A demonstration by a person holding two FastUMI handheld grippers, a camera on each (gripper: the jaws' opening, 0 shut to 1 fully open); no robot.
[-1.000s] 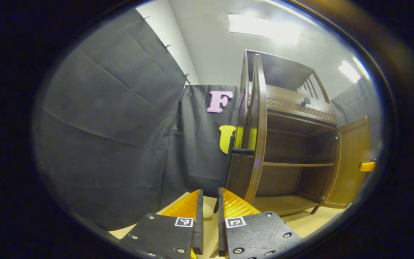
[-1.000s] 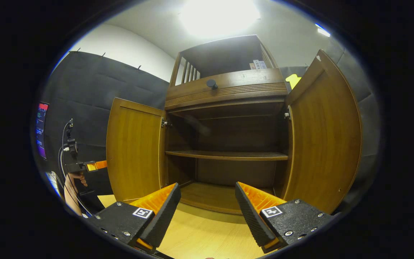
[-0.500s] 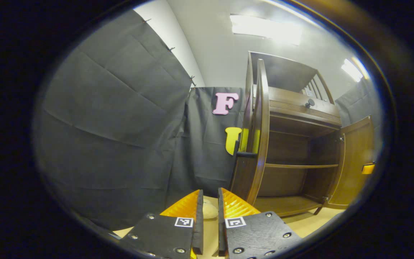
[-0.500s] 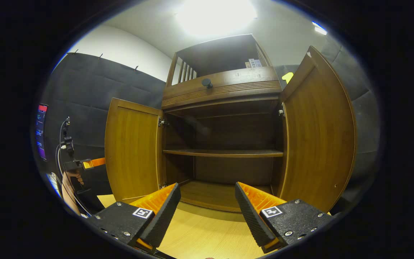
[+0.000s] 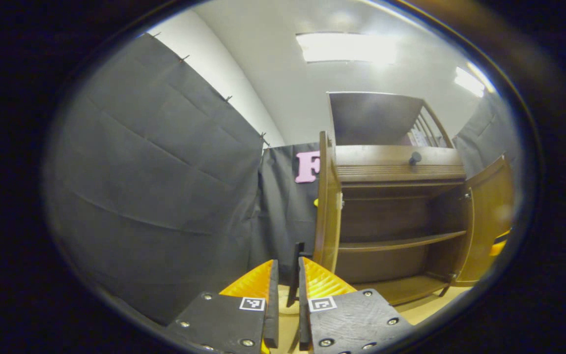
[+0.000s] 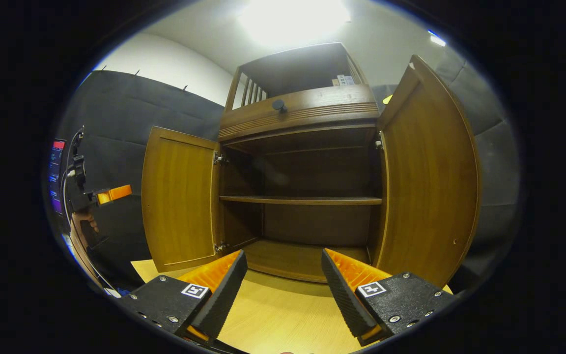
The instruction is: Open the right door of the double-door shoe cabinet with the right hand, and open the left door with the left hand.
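Shoe cabinet (image 6: 302, 162) stands w/ both doors swung out, on pale wood floor (image 6: 273, 319). Interior bare: one mid shelf (image 6: 300, 200) plus bottom board.

Right gripper view: right gripper (image 6: 284, 280) fingers spread wide apart, gripping nothing. Cabinet opening straight ahead, centred betw. the two fingers, beyond the tips, not touching. Left door (image 6: 180, 199) above/behind the left-hand finger; right door (image 6: 430, 172) above the right-hand finger, inner face toward cam. Neither door touched. Round knob (image 6: 278, 104) on drawer front above opening. At far left edge: other gripper, held by a hand (image 6: 86, 221), apart from left door.

Left gripper view: left gripper (image 5: 286, 290) fingers nearly together, narrow slit betw. them, nothing clamped. Left door (image 5: 328, 206) seen edge-on, just up and right of fingertips. Dark bar-shaped handle (image 5: 295, 273) close beyond the tips, roughly in line w/ the slit; contact: cannot tell. Right door (image 5: 489, 216) at far right, open.
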